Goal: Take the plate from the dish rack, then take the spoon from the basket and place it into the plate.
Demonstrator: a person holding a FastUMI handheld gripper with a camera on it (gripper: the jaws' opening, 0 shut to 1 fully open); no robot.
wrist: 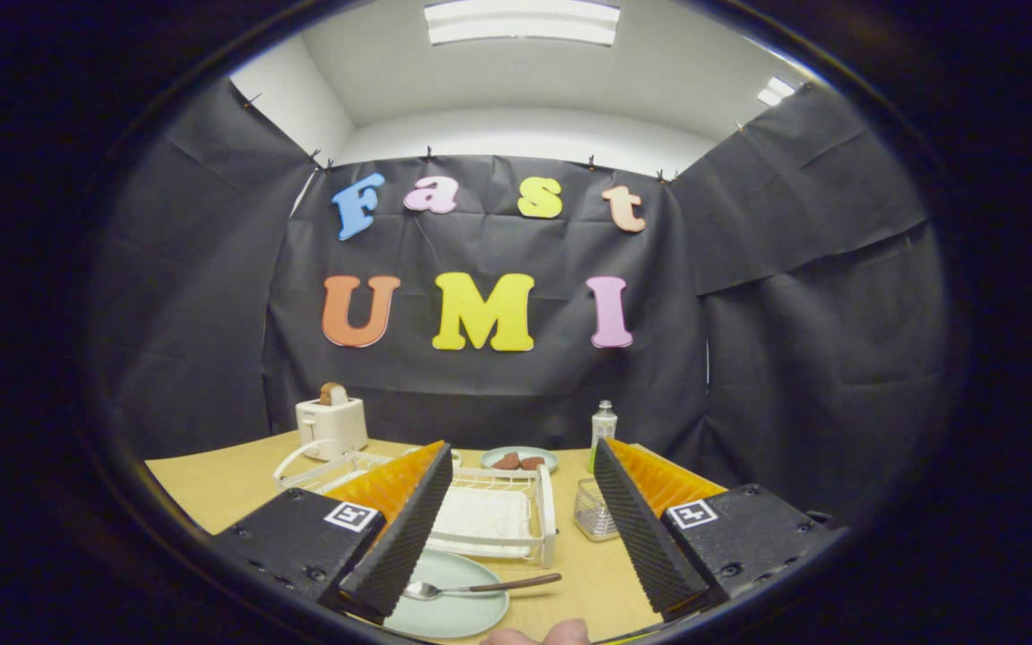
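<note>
A pale green plate (453, 609) lies on the wooden table just in front of the white dish rack (516, 515). A spoon (480, 589) with a brown handle rests across the plate, bowl toward the left finger and handle pointing right. My gripper (520, 461) hangs above the plate and is open, its fingers wide apart with nothing between them. The left finger covers the plate's left edge. A small clear mesh basket (594, 511) stands to the right of the rack, just ahead of the right finger.
A white toaster (331, 426) with bread in it stands at the back left. A second plate (520, 460) with brown food sits behind the rack, with a small bottle (603, 423) to its right. Fingertips of a hand (538, 634) show at the table's near edge.
</note>
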